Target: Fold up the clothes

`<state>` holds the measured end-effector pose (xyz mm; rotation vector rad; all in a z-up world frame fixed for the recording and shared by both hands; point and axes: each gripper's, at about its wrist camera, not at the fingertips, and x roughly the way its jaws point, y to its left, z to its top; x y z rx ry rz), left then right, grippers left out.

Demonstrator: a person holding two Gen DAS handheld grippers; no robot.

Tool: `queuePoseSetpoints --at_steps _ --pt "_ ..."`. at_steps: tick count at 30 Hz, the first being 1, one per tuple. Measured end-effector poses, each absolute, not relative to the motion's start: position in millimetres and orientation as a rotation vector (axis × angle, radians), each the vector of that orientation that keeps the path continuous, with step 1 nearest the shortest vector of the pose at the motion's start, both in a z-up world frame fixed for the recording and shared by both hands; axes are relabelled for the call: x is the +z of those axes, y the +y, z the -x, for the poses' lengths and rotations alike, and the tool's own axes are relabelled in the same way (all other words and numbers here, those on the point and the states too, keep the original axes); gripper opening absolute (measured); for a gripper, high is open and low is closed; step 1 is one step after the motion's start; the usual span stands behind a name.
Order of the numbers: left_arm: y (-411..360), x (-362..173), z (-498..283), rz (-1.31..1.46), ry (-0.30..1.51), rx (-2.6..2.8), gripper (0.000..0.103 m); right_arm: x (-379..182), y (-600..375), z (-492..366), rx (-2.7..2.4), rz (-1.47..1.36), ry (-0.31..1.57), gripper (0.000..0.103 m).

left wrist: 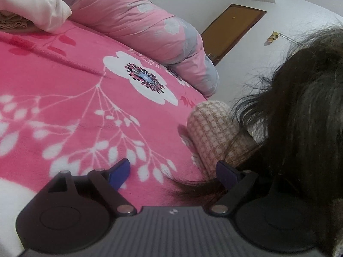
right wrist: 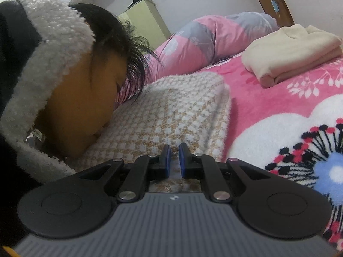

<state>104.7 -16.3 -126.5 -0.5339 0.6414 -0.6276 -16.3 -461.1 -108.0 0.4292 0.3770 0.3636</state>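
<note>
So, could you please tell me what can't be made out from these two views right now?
- Left wrist view: most of the checked knit garment is hidden behind the person's hair.
- Right wrist view: the right gripper is shut, but whether its pads pinch the knit can't be told; its own body hides the near edge.
- Right wrist view: the folded cream garment is cut off by the right edge.

The pink blanket (left wrist: 70, 115) lies bare and open ahead of the left gripper (left wrist: 173, 174). To its right, the person's hair (left wrist: 300, 117) hangs close and blocks that side. Beyond, the quilt roll (left wrist: 137, 21) and a folded cream garment (right wrist: 293, 51) bound the far edge.
</note>
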Motion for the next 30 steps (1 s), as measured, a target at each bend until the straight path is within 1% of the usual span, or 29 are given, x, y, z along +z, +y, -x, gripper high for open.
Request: queuePoseSetpoints --at_steps 21,27,28,30 --pt "-17 -124 -105 0.528 0.65 -0.622 0.089 -108 -462 17 0.369 -0.429 0.377 0.007" --pt "-32 -100 -103 0.465 0.718 -0.497 0.088 -108 -464 16 0.376 -0.448 0.383 0.007" --pt "-35 -94 -102 0.453 0.714 -0.489 0.088 -107 -463 16 0.373 -0.444 0.383 0.007" --pt "-43 -75 -98 0.411 0.648 -0.5 0.088 -106 -461 16 0.366 -0.434 0.384 0.007"
